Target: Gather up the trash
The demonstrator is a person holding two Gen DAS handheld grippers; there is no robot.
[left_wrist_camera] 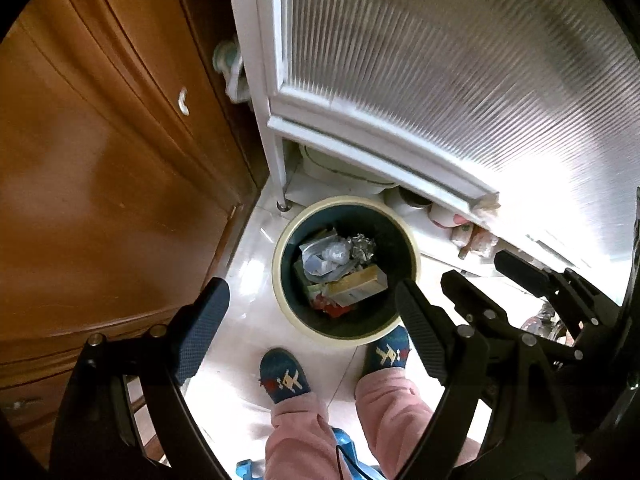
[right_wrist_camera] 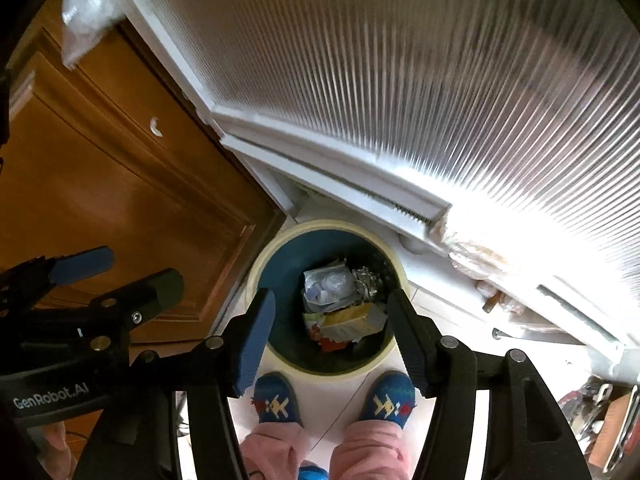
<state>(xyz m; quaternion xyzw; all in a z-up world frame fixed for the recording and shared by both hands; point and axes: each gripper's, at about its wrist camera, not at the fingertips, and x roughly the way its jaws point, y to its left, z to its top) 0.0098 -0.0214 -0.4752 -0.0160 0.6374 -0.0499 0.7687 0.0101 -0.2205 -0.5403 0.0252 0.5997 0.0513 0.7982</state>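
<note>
GenRobot.AI lettering on left gripper (right_wrist_camera: 116,276), both grippers apart, right gripper (right_wrist_camera: 330,320) above trash bin (right_wrist_camera: 280,240)

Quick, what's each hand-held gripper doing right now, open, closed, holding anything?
Left hand-held gripper: open, holding nothing, above the trash bin.
Right hand-held gripper: open, holding nothing, also above the bin.

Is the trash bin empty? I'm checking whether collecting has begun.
No, the trash bin already holds crumpled foil, clear plastic and a yellowish carton.
</note>
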